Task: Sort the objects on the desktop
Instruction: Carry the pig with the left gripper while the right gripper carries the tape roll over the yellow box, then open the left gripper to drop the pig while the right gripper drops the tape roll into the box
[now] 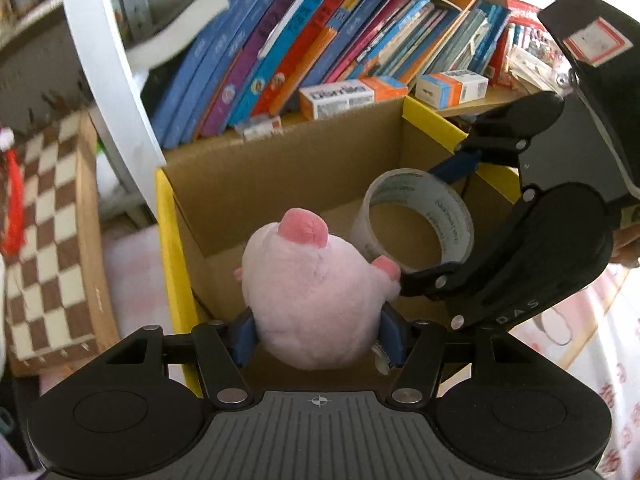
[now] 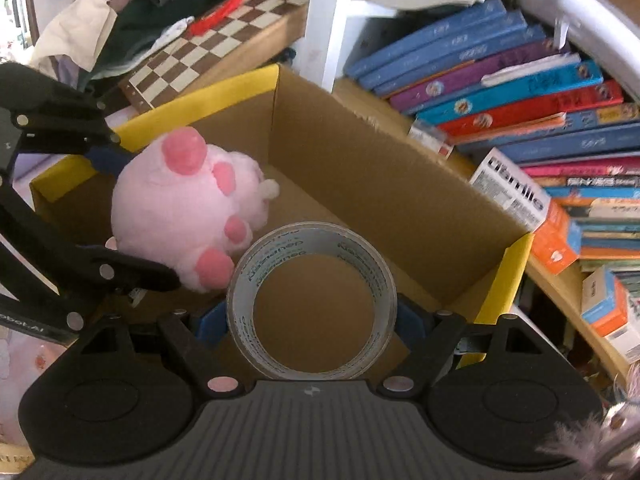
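Note:
My left gripper is shut on a pink plush toy and holds it over an open cardboard box with yellow-edged flaps. The right gripper is shut on a roll of clear tape, also above the box. In the left wrist view the tape roll hangs just right of the plush, clamped by the right gripper. In the right wrist view the plush toy sits left of the tape, held by the left gripper. The box floor below looks bare.
A white shelf behind the box holds a row of leaning books and small orange-and-white cartons. A chessboard leans to the left of the box. Clothes are piled beyond the chessboard. A pink patterned cloth covers the table.

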Demonstrator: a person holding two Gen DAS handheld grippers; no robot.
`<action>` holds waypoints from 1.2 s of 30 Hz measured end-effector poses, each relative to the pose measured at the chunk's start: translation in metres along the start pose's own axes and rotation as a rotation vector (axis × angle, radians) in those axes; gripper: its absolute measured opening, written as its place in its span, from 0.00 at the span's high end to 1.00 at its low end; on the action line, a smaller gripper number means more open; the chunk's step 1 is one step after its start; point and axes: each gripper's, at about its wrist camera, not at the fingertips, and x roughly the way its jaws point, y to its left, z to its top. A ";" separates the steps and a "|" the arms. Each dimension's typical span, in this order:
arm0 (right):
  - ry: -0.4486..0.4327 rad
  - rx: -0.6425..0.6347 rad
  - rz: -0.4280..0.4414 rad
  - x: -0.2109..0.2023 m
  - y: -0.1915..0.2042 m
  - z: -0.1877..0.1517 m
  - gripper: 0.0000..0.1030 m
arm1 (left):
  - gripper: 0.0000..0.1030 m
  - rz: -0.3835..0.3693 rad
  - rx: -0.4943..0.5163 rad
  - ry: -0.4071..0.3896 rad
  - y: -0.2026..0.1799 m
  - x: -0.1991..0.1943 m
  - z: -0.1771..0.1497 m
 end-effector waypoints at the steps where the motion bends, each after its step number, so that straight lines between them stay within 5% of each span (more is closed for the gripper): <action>1: 0.009 -0.008 0.003 0.001 0.000 0.000 0.20 | 0.41 -0.006 -0.002 0.004 0.000 0.000 -0.001; 7: 0.085 -0.049 -0.004 0.010 0.001 0.003 0.20 | 0.37 -0.027 0.022 0.042 0.004 0.004 0.004; 20: 0.080 -0.041 0.016 0.007 -0.001 0.003 0.18 | 0.20 0.006 0.045 0.048 0.001 0.002 0.005; 36: -0.066 -0.018 0.010 -0.050 0.003 0.004 0.12 | 0.09 0.032 0.105 -0.046 -0.016 -0.033 -0.005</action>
